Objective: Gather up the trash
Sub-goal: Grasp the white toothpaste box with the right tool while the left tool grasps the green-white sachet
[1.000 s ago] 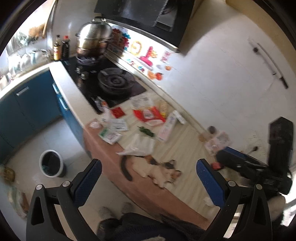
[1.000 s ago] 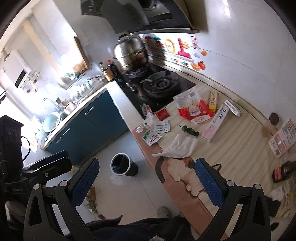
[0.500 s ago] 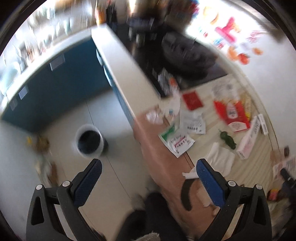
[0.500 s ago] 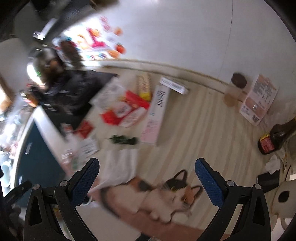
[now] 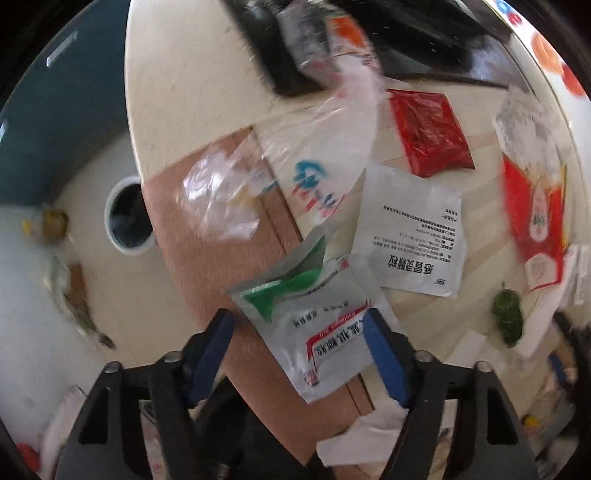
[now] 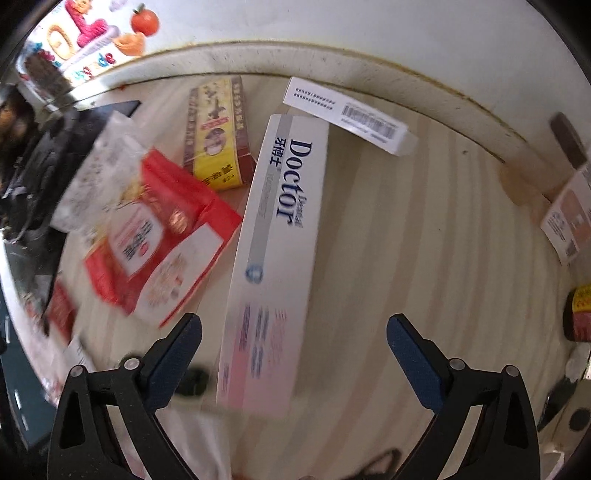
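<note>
Litter covers the striped countertop. My left gripper points straight down over a silver sachet with green and red print. Its jaws are closing, the sachet lies between them, and the left pad still stands clear of it. Beyond it lie a white printed sachet, a red sachet and a clear plastic bag. My right gripper is open wide above the near end of a long white toothpaste box, which it does not touch.
A round bin stands on the floor left of the counter edge. A red snack bag, a yellow box and a barcode box lie near the wall. A dark bottle stands at right, the black hob at the far end.
Both grippers have dropped from high above the kitchen close to the counter and tipped downward. The left jaws have narrowed around the sachet. The right jaws remain wide.
</note>
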`<state>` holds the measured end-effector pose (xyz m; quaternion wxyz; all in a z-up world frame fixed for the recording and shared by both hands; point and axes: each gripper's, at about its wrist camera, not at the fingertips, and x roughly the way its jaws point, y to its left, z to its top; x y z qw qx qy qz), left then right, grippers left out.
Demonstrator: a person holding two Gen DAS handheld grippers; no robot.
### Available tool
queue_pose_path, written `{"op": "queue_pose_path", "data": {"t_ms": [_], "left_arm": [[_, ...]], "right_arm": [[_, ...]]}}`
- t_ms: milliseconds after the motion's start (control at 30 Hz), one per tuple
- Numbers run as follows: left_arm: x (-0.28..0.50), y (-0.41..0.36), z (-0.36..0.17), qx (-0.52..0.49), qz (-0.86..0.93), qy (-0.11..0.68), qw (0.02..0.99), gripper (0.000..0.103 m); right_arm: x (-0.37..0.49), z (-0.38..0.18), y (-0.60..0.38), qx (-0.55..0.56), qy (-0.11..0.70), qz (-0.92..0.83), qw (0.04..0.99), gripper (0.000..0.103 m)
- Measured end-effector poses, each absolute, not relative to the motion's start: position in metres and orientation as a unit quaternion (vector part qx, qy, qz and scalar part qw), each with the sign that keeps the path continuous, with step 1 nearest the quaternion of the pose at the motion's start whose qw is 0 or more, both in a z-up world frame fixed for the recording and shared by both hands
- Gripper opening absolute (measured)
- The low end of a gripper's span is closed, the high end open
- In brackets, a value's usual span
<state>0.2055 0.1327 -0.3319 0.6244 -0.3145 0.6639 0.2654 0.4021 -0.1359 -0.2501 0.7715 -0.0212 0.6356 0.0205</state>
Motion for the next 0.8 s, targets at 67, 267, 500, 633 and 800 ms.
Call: {"op": "queue_pose_path", "data": {"t_ms": [67, 267, 500, 633, 800], "left_arm": [[0.207, 0.129, -0.325, -0.288, 0.274, 0.665, 0.632, 0.037], [0.205, 0.125, -0.306, -0.262, 0.254, 0.672, 0.645, 0.0], [0.178, 0.126, -0.271, -0.247, 0.257, 0.651, 0.671, 0.0], [0.169, 0.143, -0.266, -0.31, 0.226, 0.623, 0.682, 0.001], [0.163, 0.152, -0.296, -0.354, 0.195, 0.632, 0.661, 0.004]], "right_arm": [[0.411, -0.26, -0.129, -0.027, 0.637, 0.023, 0.77, 0.09], [0.417, -0.277, -0.11, -0.074, 0.622, 0.045, 0.779, 0.053], [0.394, -0.249, -0.136, -0.04, 0.61, 0.066, 0.789, 0.049], [0.375, -0.227, -0.148, -0.021, 0.602, 0.084, 0.794, 0.049], [0.369, -0.219, -0.15, -0.016, 0.6, 0.081, 0.796, 0.049]]}}
